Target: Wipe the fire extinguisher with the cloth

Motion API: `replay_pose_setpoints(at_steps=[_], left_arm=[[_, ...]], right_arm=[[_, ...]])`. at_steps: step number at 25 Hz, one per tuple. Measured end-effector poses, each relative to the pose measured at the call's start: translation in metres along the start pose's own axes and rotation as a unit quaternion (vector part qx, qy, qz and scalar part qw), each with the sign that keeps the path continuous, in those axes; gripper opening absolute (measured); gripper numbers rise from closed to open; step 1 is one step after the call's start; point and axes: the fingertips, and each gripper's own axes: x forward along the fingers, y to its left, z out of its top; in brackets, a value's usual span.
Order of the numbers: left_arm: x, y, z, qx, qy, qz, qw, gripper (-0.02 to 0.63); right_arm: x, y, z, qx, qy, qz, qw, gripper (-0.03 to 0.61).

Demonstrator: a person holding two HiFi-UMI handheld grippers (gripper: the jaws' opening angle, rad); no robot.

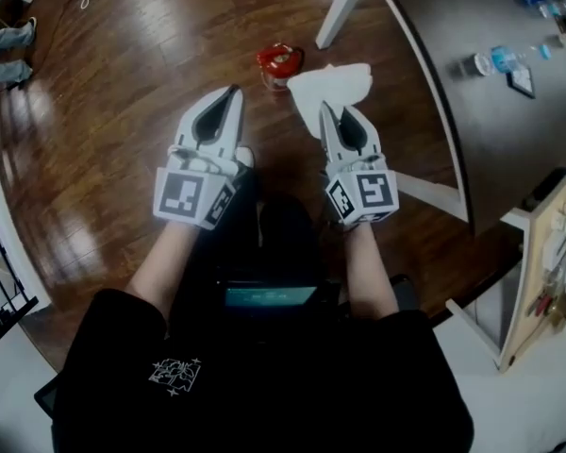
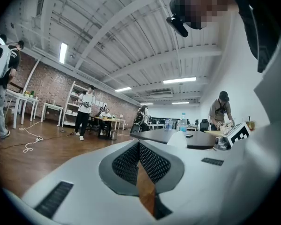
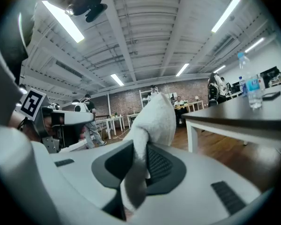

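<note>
A red fire extinguisher (image 1: 279, 63) stands on the wooden floor, seen from above in the head view. Just right of it hangs a white cloth (image 1: 328, 91), pinched in my right gripper (image 1: 332, 111), which is shut on it. In the right gripper view the cloth (image 3: 152, 121) rises out from between the jaws. My left gripper (image 1: 232, 92) is held to the left and nearer than the extinguisher, shut with nothing between its jaws; the left gripper (image 2: 138, 146) points level across the room.
A dark table (image 1: 472, 74) with white legs stands to the right, with water bottles (image 1: 502, 60) on it. Other people, tables and shelves (image 2: 70, 104) are across the room. A railing (image 1: 0, 291) runs along the left.
</note>
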Motion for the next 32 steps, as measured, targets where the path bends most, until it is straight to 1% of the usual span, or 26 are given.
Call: replay_pose_setpoints(at_steps=[4, 7, 9, 12, 14, 16, 19, 23, 24, 26, 28, 32], left_arm=[[0.037, 0.038, -0.105, -0.005, -0.005, -0.006, 1.0, 0.0], [0.055, 0.063, -0.169, -0.015, -0.018, -0.01, 0.9997, 0.0], [0.065, 0.077, -0.201, -0.007, -0.024, -0.013, 0.9996, 0.0], [0.072, 0.098, -0.232, 0.0, -0.03, -0.008, 0.9995, 0.0], [0.072, 0.108, -0.243, -0.012, -0.036, -0.002, 0.9993, 0.0], [0.071, 0.118, -0.245, -0.018, -0.044, 0.008, 0.9989, 0.0], [0.071, 0.126, -0.245, 0.002, -0.045, 0.015, 0.9989, 0.0], [0.069, 0.129, -0.247, 0.006, -0.046, 0.017, 0.9988, 0.0], [0.069, 0.131, -0.247, 0.008, -0.048, 0.018, 0.9986, 0.0], [0.067, 0.134, -0.246, 0.009, -0.053, 0.02, 0.9983, 0.0], [0.064, 0.138, -0.247, 0.006, -0.056, 0.02, 0.9982, 0.0], [0.058, 0.143, -0.251, 0.009, -0.057, 0.025, 0.998, 0.0]], right_arm=[[0.065, -0.043, -0.112, -0.008, 0.001, 0.006, 1.0, 0.081], [0.115, -0.071, -0.194, -0.014, 0.002, 0.017, 1.0, 0.081], [0.15, -0.091, -0.234, -0.016, -0.002, 0.022, 1.0, 0.081], [0.191, -0.114, -0.264, -0.015, -0.014, 0.024, 1.0, 0.081], [0.208, -0.126, -0.273, -0.011, -0.022, 0.025, 0.999, 0.081], [0.223, -0.133, -0.279, -0.011, -0.022, 0.026, 0.999, 0.081], [0.244, -0.14, -0.289, -0.021, -0.005, 0.019, 1.0, 0.081], [0.244, -0.144, -0.298, -0.039, -0.006, -0.002, 0.999, 0.081], [0.241, -0.147, -0.303, -0.035, -0.01, -0.007, 0.999, 0.081], [0.235, -0.156, -0.318, -0.012, -0.016, -0.018, 1.0, 0.08], [0.232, -0.168, -0.35, 0.02, -0.004, -0.028, 0.999, 0.077], [0.244, -0.183, -0.449, 0.073, 0.063, -0.04, 0.995, 0.077]])
